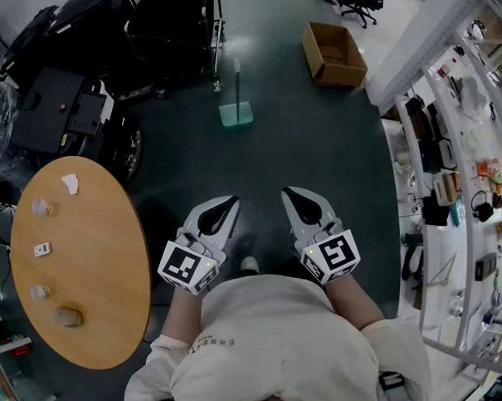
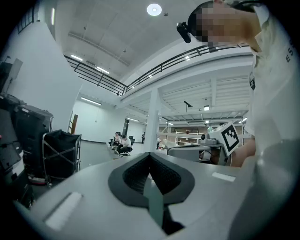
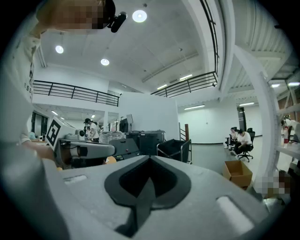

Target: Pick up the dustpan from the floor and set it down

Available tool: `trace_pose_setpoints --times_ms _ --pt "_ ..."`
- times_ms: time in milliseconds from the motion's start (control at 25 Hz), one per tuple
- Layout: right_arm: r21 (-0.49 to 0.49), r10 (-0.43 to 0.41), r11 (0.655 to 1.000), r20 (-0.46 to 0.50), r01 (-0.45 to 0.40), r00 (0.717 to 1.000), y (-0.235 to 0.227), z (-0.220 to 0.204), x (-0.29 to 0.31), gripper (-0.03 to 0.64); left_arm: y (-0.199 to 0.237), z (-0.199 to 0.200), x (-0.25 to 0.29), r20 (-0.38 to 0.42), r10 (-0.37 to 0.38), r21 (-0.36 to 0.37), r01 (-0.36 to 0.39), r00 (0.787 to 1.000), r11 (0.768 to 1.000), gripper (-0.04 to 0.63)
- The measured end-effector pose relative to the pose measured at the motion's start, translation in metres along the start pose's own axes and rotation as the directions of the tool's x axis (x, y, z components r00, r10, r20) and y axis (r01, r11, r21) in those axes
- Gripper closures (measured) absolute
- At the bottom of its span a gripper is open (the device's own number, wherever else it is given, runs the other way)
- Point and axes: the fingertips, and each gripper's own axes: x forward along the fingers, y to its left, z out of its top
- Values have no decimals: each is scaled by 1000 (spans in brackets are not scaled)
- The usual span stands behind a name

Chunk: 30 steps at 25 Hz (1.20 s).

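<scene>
Dustpan (image 1: pixel 236 112) well ahead of L gripper (image 1: pixel 228 204) & R gripper (image 1: pixel 291 194); both jaws pressed together, empty

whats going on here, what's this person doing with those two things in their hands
A person stands holding a left tool and a right tool out in front, both shut and empty. The dustpan sits on the floor ahead of them, handle upright, untouched. The pick-up has not begun.
</scene>
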Motion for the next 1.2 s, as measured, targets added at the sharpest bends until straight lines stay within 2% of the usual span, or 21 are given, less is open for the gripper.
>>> trace_pose_setpoints --times_ms 200,760,880,1040,1200 --pt "-18 -8 1000 -7 8 1000 -5 -1 -2 626 -2 0 4 8 -5 7 5 1000 1000 584" --pt "56 -73 996 -46 75 996 -25 -19 -2 626 4 -8 7 -12 1 -13 -1 1000 1000 584" --pt "68 -77 994 -61 81 995 -24 -22 4 626 11 -4 2 0 9 -38 -9 1000 999 584" --pt "85 -72 993 -96 80 993 -22 -32 12 626 19 -4 -5 21 18 -74 -16 1000 997 584" --pt "137 -14 990 -134 33 991 -12 -41 27 626 34 -12 -14 7 60 -95 -59 998 994 584"
